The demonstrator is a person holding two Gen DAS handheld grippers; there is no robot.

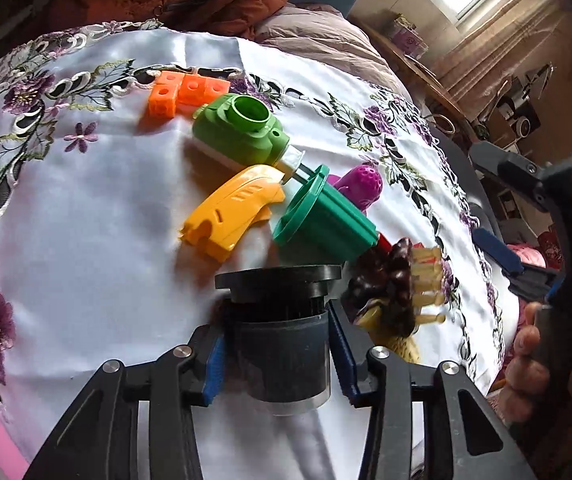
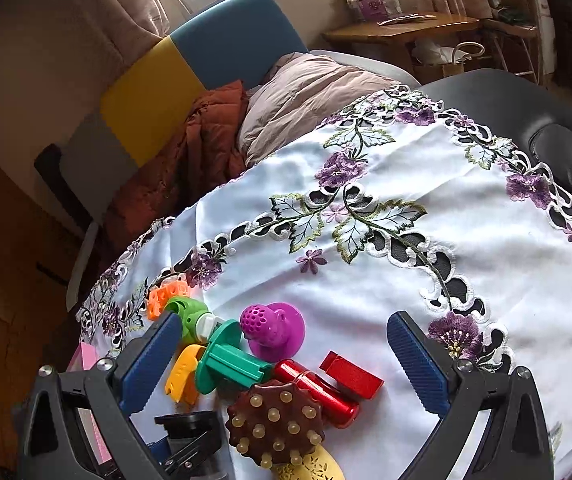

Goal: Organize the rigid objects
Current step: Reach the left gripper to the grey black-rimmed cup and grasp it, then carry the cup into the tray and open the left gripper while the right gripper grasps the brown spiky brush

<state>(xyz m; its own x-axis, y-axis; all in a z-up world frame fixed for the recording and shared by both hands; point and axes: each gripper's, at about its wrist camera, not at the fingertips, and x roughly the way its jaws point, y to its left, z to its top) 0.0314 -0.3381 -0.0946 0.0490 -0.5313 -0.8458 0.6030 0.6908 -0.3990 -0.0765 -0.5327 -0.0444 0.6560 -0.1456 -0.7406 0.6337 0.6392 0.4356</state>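
The left gripper [image 1: 275, 354] has its blue pads pressed against both sides of a black cylindrical cap [image 1: 279, 320] with a wide flange, which stands at the near edge of the white embroidered tablecloth [image 1: 85, 208]. Just beyond it lie a dark green flanged cup [image 1: 322, 220] on its side, a yellow curved shell [image 1: 233, 210], a light green toy camera [image 1: 241, 132] and, farthest, an orange perforated block [image 1: 185, 94]. To the right of the cap is a brown massage brush [image 1: 390, 288] with pale knobs. The right gripper [image 2: 281, 364] hangs above the pile with its jaws wide apart and nothing between the pads; below it sit a purple perforated teether [image 2: 271, 330], a red cylinder [image 2: 318, 392] and a red block [image 2: 352, 376].
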